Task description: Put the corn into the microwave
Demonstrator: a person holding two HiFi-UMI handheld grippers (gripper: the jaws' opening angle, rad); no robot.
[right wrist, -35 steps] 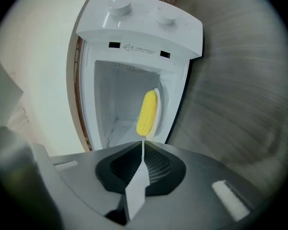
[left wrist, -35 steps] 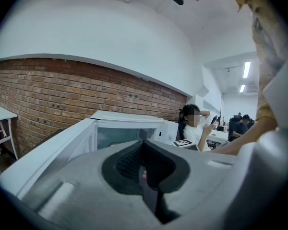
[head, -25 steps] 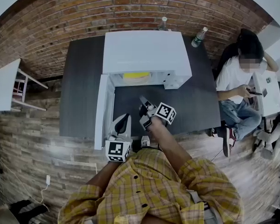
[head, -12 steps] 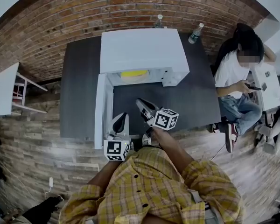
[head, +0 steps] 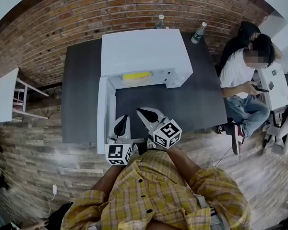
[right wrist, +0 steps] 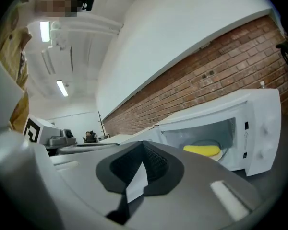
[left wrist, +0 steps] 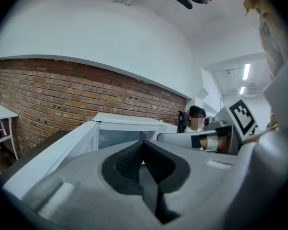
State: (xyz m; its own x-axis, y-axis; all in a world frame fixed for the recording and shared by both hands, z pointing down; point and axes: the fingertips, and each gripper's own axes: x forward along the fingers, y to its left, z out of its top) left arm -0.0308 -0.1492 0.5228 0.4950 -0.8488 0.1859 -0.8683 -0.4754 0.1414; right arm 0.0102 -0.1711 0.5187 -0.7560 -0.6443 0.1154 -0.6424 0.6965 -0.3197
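In the head view, the boxy white microwave (head: 144, 51) is sitting at the dark table's (head: 201, 99) back edge. Its door (head: 102, 114) is hanging open leftward, leaving the yellow corn cob (head: 136, 75) lying visible inside.

In the left gripper view, the left hand-held gripper (left wrist: 144, 145) is pointing along the door, jaws pressed together on nothing.

In the right gripper view, the right hand-held gripper (right wrist: 143, 146) is likewise closed and empty, probably because the corn is already delivered.

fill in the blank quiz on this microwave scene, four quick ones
1. The corn lies ____ the microwave.
2. The microwave's door stands ____.
3. The left gripper and the right gripper are both shut and hold ____.
4. Behind the microwave, ____ bottles stand on the table.

Missing words: inside; open; nothing; two
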